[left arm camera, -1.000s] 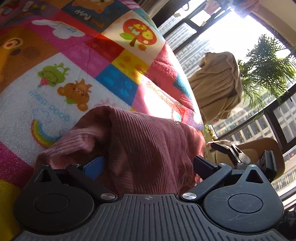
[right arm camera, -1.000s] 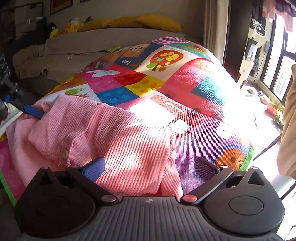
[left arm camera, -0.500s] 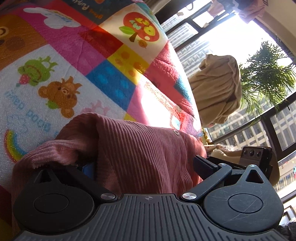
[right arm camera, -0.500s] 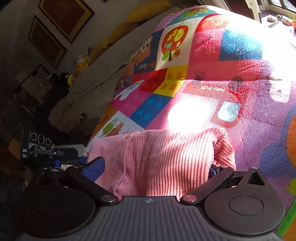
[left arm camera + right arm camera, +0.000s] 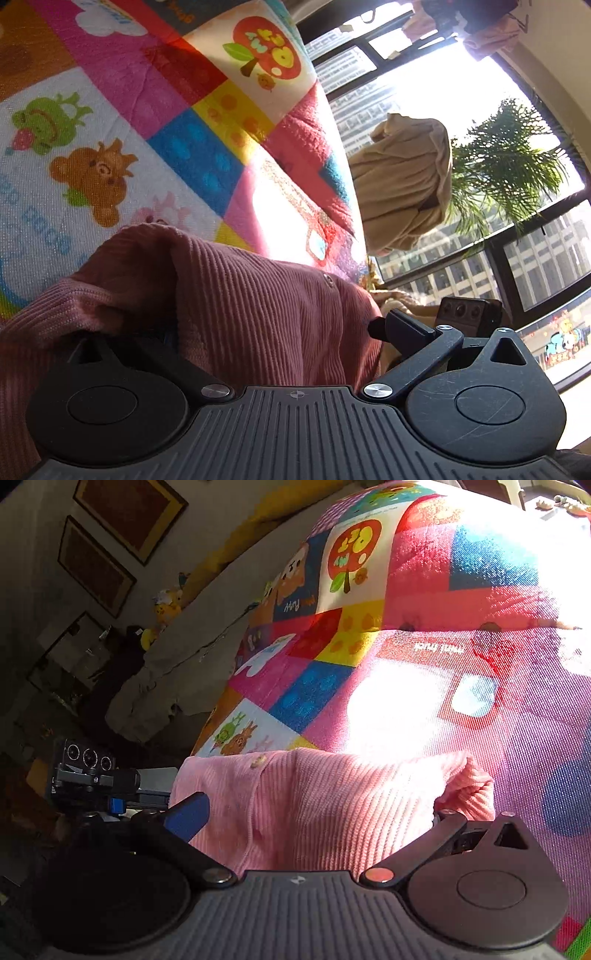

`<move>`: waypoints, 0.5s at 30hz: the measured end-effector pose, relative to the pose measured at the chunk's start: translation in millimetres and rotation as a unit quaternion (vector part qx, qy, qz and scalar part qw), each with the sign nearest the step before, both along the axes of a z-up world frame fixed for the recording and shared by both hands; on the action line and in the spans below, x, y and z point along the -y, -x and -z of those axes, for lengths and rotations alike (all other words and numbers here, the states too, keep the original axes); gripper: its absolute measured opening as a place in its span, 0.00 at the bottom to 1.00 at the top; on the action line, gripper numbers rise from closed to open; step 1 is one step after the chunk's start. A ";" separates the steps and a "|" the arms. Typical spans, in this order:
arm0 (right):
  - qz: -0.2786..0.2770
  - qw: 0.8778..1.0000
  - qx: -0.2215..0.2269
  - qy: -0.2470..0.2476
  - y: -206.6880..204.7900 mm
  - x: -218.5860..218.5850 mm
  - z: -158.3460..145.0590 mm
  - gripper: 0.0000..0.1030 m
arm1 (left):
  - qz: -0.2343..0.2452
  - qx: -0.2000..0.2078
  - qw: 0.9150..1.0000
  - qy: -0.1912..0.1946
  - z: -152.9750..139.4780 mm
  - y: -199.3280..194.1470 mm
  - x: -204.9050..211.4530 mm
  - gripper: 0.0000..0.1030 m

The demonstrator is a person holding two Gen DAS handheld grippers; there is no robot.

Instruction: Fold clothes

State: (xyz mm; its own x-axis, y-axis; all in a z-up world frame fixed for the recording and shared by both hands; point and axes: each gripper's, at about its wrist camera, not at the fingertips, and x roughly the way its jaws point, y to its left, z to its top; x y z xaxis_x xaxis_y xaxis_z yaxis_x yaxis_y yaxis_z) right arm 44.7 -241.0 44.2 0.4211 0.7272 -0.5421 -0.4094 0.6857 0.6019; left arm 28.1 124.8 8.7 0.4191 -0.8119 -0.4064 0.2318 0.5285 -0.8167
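A pink ribbed cardigan [image 5: 258, 314] with small buttons lies bunched on a colourful patchwork play mat [image 5: 110, 129]. My left gripper [image 5: 273, 332] stands wide open around one end of it, with cloth draped over the left finger. My right gripper [image 5: 317, 812] stands wide open around the other end of the cardigan [image 5: 332, 805]; its blue left pad [image 5: 188, 816] shows, and cloth covers the right fingertip. Each gripper sees the other across the garment: the right one in the left wrist view [image 5: 469, 314], the left one in the right wrist view [image 5: 92, 775].
A beige cloth-covered chair [image 5: 402, 184] and a palm plant [image 5: 509, 166] stand by large windows past the mat's edge. In the right wrist view a grey-covered sofa [image 5: 192, 657] with yellow cushions and plush toys sits behind the mat.
Both grippers have dropped closer to the mat and pushed further over the cardigan. The right gripper has tilted and turned, so its view has swung left towards the wall and sofa.
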 end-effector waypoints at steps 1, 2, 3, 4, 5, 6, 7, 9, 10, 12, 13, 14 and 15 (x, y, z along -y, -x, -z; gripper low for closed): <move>-0.010 1.000 0.014 -0.001 8.2 0.1 -7.8 1.00 | 0.008 0.020 1.000 0.005 -10.7 5.4 -0.8 1.00; -0.021 0.999 0.029 -0.001 17.3 0.4 -16.0 1.00 | 0.015 0.038 0.999 0.008 -21.0 11.2 -1.8 1.00; -0.031 0.999 0.044 -0.001 26.4 0.7 -24.1 1.00 | 0.018 0.052 0.998 0.006 -28.7 19.2 -4.0 1.00; -0.042 0.997 0.059 -0.001 35.5 1.0 -32.3 1.00 | 0.022 0.065 0.998 0.003 -36.4 27.3 -6.2 1.00; -0.052 0.996 0.074 -0.001 44.6 1.3 -40.4 1.00 | 0.025 0.078 0.997 0.001 -43.2 35.4 -8.4 1.00; -0.058 0.995 0.078 0.005 52.4 3.1 -41.8 1.00 | 0.027 0.081 0.996 -0.005 -43.2 43.9 -11.1 1.00; -0.062 0.995 0.080 0.011 60.0 5.0 -42.4 1.00 | 0.029 0.084 0.996 -0.010 -43.2 52.4 -13.8 1.00; -0.053 0.995 0.075 0.047 69.5 6.7 -32.2 1.00 | 0.027 0.080 0.996 -0.031 -36.8 66.1 -18.1 1.00; -0.044 0.994 0.069 0.075 70.5 6.3 -23.8 1.00 | 0.023 0.072 0.996 -0.045 -30.6 71.3 -19.9 1.00; -0.021 0.990 0.052 0.126 69.5 7.1 -5.5 1.00 | 0.012 0.037 0.997 -0.068 -13.1 73.3 -23.2 1.00; -0.013 0.990 0.042 0.131 66.8 9.1 -0.4 1.00 | 0.007 0.020 0.997 -0.073 -5.0 72.8 -24.6 1.00; -0.007 0.994 0.026 0.110 61.3 14.9 3.3 1.00 | 0.001 0.009 0.997 -0.070 0.3 70.1 -26.0 1.00; -0.002 0.996 0.009 0.087 55.6 21.1 6.8 1.00 | -0.003 0.000 0.998 -0.066 5.1 67.2 -27.3 1.00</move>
State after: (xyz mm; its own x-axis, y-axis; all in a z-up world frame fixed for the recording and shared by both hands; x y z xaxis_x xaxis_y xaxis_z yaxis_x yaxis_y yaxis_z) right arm -10.9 -262.1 37.4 0.4302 0.6240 -0.6524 -0.4220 0.7778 0.4657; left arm -39.1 152.1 3.7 0.4241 -0.7480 -0.5106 0.2273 0.6337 -0.7395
